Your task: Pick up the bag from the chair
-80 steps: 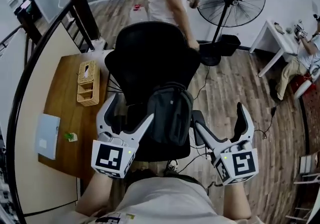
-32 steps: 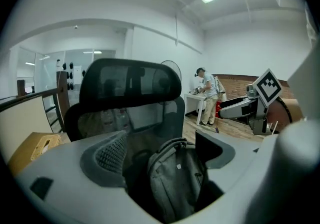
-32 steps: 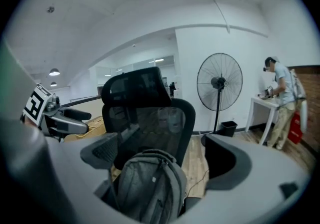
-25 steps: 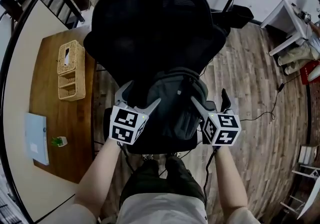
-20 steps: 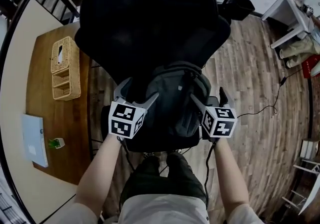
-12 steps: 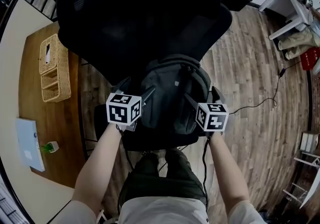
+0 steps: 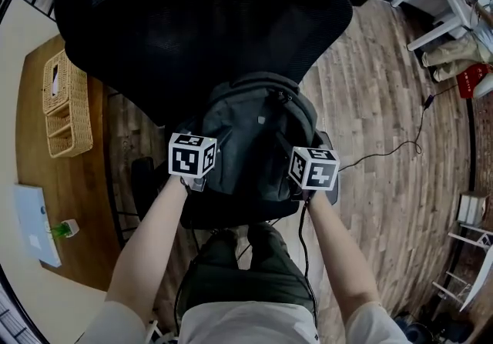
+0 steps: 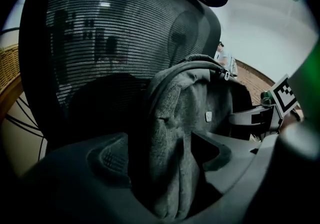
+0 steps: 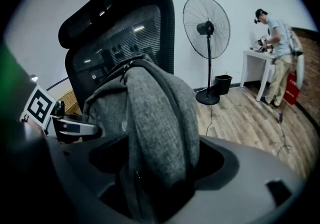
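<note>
Dark grey fabric backpack (image 7: 254, 138) on black mesh office chair (image 7: 200, 27) seat, pinched from both sides.
Jaws of left gripper (image 8: 170, 168) and right gripper (image 9: 160, 165) each clamp a loose fold; such a thin hold may slip on lifting.

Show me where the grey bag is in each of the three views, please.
Head view: bag at centre, just below the chair backrest.
Left gripper view: bag centre-right, fabric between the jaws.
Right gripper view: bag at centre, fabric between the jaws.
Shared landmark: the black chair backrest, behind the bag in every view.
</note>
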A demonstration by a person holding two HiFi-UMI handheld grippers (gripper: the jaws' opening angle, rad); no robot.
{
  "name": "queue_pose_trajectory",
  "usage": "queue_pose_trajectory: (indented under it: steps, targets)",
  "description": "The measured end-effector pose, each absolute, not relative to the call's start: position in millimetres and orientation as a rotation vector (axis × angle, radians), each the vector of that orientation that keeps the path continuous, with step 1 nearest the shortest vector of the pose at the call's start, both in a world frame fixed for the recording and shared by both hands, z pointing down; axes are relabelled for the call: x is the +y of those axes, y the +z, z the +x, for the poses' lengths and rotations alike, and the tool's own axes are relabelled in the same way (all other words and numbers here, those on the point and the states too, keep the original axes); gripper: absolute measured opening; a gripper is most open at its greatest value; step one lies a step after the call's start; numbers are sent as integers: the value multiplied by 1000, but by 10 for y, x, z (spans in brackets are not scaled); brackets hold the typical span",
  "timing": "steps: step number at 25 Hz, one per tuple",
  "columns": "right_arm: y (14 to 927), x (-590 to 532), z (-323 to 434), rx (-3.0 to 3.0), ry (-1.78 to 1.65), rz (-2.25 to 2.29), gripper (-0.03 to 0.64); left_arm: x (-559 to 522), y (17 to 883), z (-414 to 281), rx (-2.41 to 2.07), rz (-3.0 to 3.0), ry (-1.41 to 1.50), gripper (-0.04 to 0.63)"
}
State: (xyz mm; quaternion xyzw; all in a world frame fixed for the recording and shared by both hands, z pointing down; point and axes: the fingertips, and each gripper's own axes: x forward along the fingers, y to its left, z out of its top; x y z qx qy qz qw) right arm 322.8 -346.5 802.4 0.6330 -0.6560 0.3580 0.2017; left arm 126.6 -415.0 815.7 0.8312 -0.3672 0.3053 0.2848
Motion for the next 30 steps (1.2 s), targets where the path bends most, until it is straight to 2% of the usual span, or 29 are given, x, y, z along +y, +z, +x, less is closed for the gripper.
queue_pose_trajectory:
  steps: [1, 2, 6, 15, 30]
  targets:
    - [8020, -3453, 3221, -1824, 996, 1770, 405, -4135, 8156, 1258, -996, 2215, 814, 302]
    - [8013, -3438, 3213, -1816, 991, 1773, 383, -4120, 8146, 1246, -1014, 2204, 809, 259]
    - [7944, -3388, 3164, -1803, 987, 1763, 308, -4061, 8051, 1203, -1035, 2163, 785, 178]
    - [7452, -2974, 2975, -1840, 985, 1735, 228, -3656, 7539, 1062, -1006, 2202, 831, 144]
    - [5353, -3185, 2612, -2015, 651, 1714, 215, -3580, 5456, 643, -1138, 2491, 636, 112]
